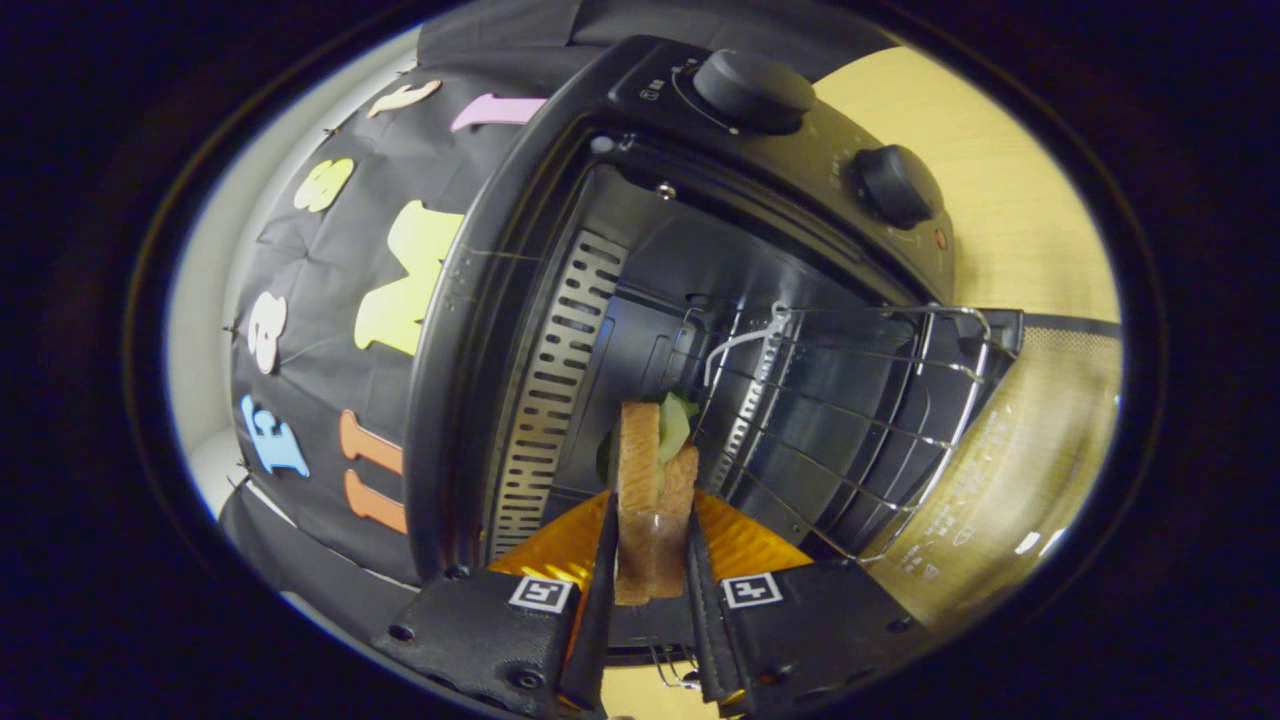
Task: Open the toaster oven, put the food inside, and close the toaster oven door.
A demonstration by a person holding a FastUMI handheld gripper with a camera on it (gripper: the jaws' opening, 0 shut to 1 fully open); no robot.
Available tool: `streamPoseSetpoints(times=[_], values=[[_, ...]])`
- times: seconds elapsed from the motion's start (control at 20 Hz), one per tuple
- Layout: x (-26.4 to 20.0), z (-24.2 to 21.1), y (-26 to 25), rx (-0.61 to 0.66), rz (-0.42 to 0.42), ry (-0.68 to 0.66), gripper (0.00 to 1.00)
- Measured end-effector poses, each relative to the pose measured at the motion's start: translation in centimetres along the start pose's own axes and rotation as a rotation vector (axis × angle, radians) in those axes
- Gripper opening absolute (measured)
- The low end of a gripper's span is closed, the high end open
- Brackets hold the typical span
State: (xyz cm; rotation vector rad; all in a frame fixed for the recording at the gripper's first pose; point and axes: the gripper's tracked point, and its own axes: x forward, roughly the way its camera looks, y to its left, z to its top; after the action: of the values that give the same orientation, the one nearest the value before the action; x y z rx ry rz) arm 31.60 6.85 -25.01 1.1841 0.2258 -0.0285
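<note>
My gripper (652, 545) is shut on a sandwich (650, 490), two slices of brown bread with green lettuce between them, held edge-on between both fingers. The view is rolled sideways. Just ahead stands the black toaster oven (560, 250) with its cavity open. The sandwich tip reaches the mouth of the cavity. Beyond the sandwich, toward the door side, a wire rack (850, 420) sticks out of the opening. The glass door (1010, 470) hangs open past the rack. Two round black knobs (752, 88) sit on the oven's control panel.
The oven stands on a light wooden tabletop (990, 190). A perforated metal wall (560, 380) lines the cavity beside the sandwich. The booth's black cloth wall (330, 400) hangs behind the oven.
</note>
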Motion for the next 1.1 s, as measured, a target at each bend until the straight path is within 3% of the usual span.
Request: streamPoseSetpoints(times=[0.1,0.3,0.5,0.8,0.95,1.1], values=[[0.4,2.3,-0.4,-0.060,-0.013,-0.071,0.42],[0.6,0.3,-0.7,-0.085,-0.018,0.046,0.44],[0.1,-0.5,-0.3,-0.247,-0.023,0.094,0.64],[-0.4,-2.2,0.0,-0.475,0.009,0.161,0.82],[-0.5,-2.4,-0.6,-0.656,-0.035,0.161,0.99],[-0.6,-2.5,-1.4,-0.838,-0.099,0.178,0.99]])
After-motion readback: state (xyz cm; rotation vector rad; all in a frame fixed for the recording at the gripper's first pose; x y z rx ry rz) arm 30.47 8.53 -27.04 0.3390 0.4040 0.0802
